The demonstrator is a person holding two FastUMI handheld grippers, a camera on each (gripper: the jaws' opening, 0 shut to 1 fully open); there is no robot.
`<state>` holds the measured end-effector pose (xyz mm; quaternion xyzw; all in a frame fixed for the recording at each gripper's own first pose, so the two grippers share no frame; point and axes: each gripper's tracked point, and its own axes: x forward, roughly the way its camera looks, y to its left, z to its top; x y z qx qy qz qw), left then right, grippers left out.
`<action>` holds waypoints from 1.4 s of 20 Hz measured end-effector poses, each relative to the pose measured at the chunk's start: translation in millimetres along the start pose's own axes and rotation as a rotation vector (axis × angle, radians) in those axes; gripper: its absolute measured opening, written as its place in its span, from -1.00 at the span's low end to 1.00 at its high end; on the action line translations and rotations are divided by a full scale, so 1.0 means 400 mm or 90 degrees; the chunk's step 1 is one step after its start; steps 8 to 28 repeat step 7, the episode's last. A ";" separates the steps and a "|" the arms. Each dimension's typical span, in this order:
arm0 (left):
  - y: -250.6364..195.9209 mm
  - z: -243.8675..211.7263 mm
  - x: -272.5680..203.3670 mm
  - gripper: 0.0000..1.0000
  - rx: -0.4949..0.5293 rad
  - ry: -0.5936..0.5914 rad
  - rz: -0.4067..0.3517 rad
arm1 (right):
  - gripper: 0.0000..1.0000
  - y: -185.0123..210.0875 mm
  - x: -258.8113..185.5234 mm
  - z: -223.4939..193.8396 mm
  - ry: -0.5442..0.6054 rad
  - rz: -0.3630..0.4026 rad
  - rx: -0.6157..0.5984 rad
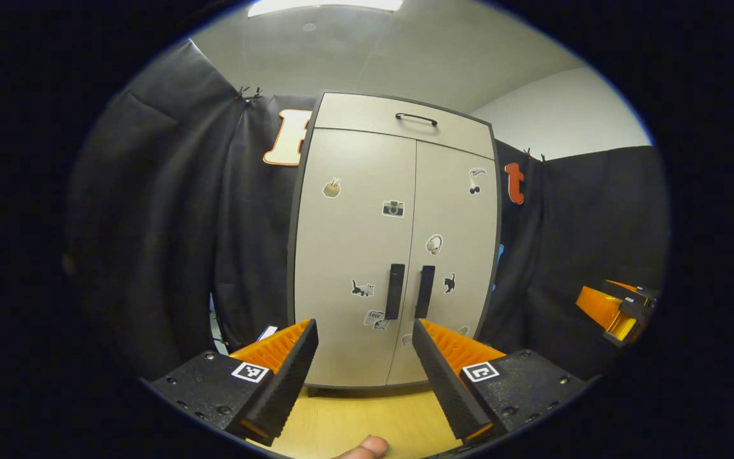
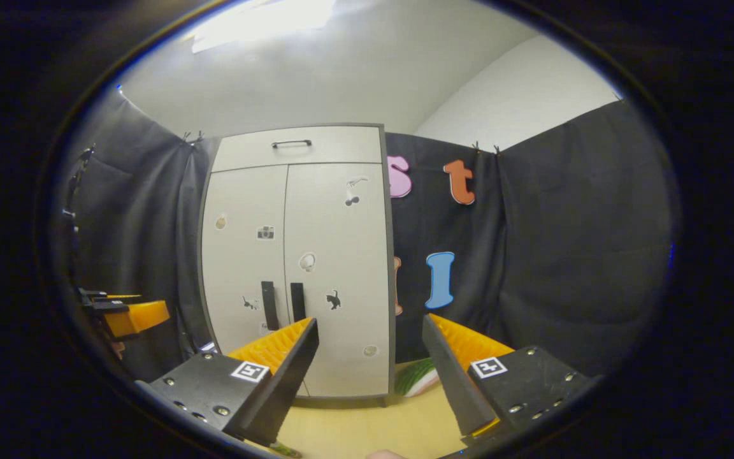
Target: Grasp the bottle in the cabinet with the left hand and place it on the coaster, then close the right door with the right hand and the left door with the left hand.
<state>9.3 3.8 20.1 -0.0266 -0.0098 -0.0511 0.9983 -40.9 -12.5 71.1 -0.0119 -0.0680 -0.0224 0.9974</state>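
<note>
While both doors [image 1: 399,255] sit shut at frame centre, the bottle stays hidden inside the cabinet [image 1: 399,121]. Left tool [image 1: 365,363] hangs open, aimed at the handles [image 1: 410,291], likely to pull. Right tool [image 2: 370,363] is open too.

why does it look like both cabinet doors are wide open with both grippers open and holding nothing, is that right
Not quite: both doors are shut. In the left gripper view the left door and right door meet flush, their handles side by side. The rest holds: the left gripper and right gripper are open, with nothing between their fingers.
</note>
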 end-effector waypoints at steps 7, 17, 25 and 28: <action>-0.017 -0.021 0.011 0.89 -0.002 0.018 -0.010 | 0.98 0.002 -0.016 0.034 -0.021 0.007 0.013; -0.017 -0.021 0.011 0.89 -0.002 0.018 -0.010 | 0.98 0.002 -0.016 0.034 -0.021 0.007 0.013; -0.017 -0.021 0.011 0.89 -0.002 0.018 -0.010 | 0.98 0.002 -0.016 0.034 -0.021 0.007 0.013; -0.017 -0.021 0.011 0.89 -0.002 0.018 -0.010 | 0.98 0.002 -0.016 0.034 -0.021 0.007 0.013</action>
